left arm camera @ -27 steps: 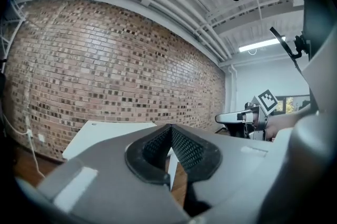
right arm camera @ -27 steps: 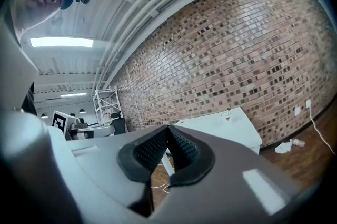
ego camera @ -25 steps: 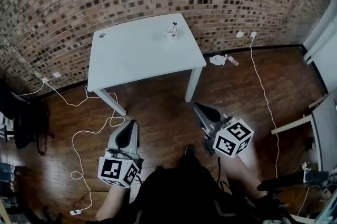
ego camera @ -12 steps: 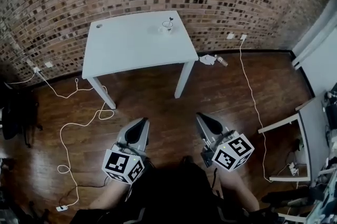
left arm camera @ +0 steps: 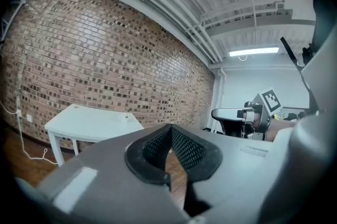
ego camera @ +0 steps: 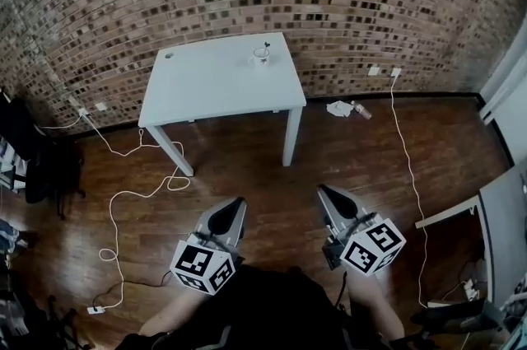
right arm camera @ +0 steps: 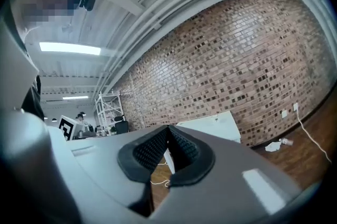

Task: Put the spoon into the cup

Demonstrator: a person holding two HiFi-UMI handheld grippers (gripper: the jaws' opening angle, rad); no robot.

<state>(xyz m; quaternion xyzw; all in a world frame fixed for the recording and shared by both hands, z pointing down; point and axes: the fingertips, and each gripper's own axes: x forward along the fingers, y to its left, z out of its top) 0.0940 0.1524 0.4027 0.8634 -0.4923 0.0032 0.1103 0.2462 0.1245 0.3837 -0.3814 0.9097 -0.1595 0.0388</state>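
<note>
A white cup (ego camera: 260, 55) with the spoon (ego camera: 266, 45) standing in it sits near the far right corner of the white table (ego camera: 214, 85). Both grippers hover over the wooden floor, well short of the table. My left gripper (ego camera: 238, 202) is shut with nothing between its jaws; my right gripper (ego camera: 322, 190) is shut and empty too. In the left gripper view the left gripper (left arm camera: 169, 128) points past the table (left arm camera: 87, 122), and the right gripper (left arm camera: 234, 113) shows at the right. In the right gripper view the right gripper (right arm camera: 168, 128) points level towards the table (right arm camera: 208, 126) with the tiny cup (right arm camera: 216, 119).
White cables (ego camera: 123, 196) trail over the floor at left, another cable (ego camera: 409, 159) runs at right. Crumpled white litter (ego camera: 339, 107) lies by the brick wall (ego camera: 329, 2). A dark chair (ego camera: 33, 167) stands at left, a grey desk edge (ego camera: 498, 212) at right.
The view has shifted with the person; the table now looks slightly smaller and further off. The left gripper stands nearer the right one. Both pairs of jaws stayed shut.
</note>
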